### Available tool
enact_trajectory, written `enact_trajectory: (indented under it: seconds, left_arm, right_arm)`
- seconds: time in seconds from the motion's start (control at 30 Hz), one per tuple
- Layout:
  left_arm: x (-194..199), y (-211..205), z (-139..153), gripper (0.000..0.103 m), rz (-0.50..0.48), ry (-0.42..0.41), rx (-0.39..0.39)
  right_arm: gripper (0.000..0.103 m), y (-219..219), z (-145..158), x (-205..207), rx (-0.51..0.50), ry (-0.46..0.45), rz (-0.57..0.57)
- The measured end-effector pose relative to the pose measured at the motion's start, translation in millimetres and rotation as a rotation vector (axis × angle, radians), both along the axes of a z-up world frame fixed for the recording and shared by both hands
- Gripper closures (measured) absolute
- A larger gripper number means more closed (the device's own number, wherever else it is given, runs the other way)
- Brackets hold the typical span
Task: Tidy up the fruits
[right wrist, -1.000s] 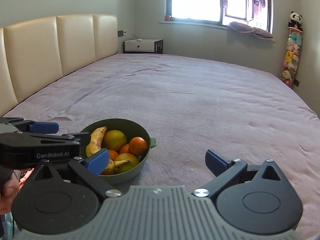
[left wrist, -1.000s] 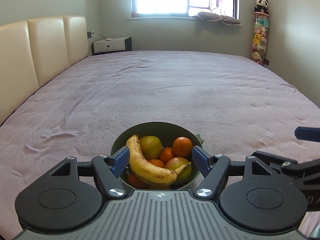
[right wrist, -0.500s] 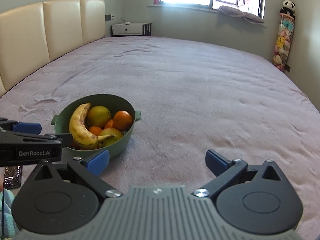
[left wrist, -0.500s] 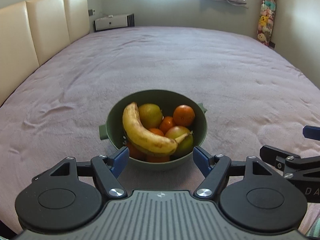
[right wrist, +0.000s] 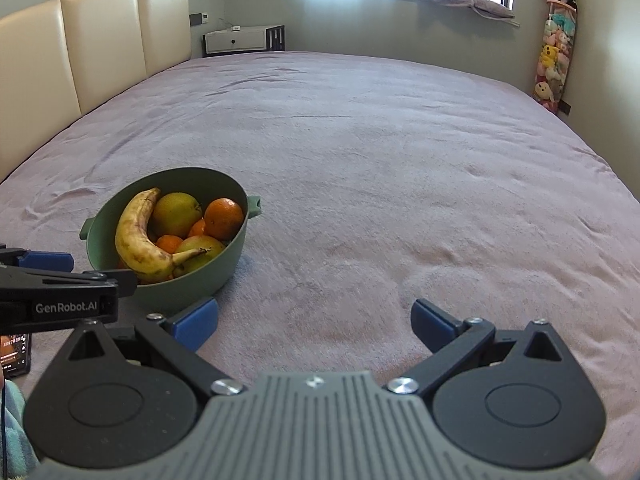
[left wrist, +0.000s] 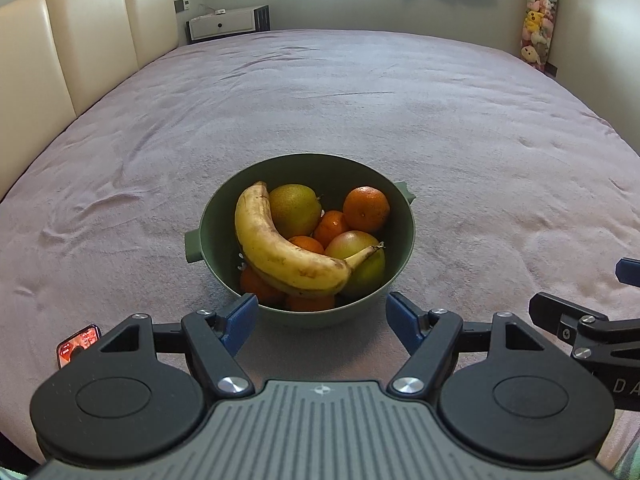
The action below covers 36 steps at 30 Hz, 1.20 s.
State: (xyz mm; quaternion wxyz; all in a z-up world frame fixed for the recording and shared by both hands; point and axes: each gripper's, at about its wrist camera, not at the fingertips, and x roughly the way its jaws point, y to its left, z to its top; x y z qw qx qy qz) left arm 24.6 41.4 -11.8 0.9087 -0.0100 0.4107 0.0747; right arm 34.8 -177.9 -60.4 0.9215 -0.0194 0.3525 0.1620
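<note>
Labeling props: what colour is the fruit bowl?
Muted sage green bowl, matte, same colour inside and out; clearest in the left wrist view.

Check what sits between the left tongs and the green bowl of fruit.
Nothing: only bare purple bedspread lies between the open left tongs and the green bowl, as the left wrist view shows.

A green two-handled bowl [left wrist: 208, 236] is sitting upright on the bed [left wrist: 360, 100], holding the fruit. A spotted yellow banana [left wrist: 276, 248] is lying curved across the top, over several oranges [left wrist: 366, 209], a yellow-green pear [left wrist: 294, 210] and a reddish-green apple [left wrist: 360, 258], its stem resting on the apple.
</note>
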Motion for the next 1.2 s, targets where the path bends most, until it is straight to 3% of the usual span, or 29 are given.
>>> enact_trajectory:
  seconds: [1.2]
  left_arm:
    - [-0.6, -2.5, 5.2, 0.017, 0.002, -0.014, -0.009]
  right_arm:
    - [0.004, -4.2, -3.9, -1.1, 0.009, 0.027, -0.015]
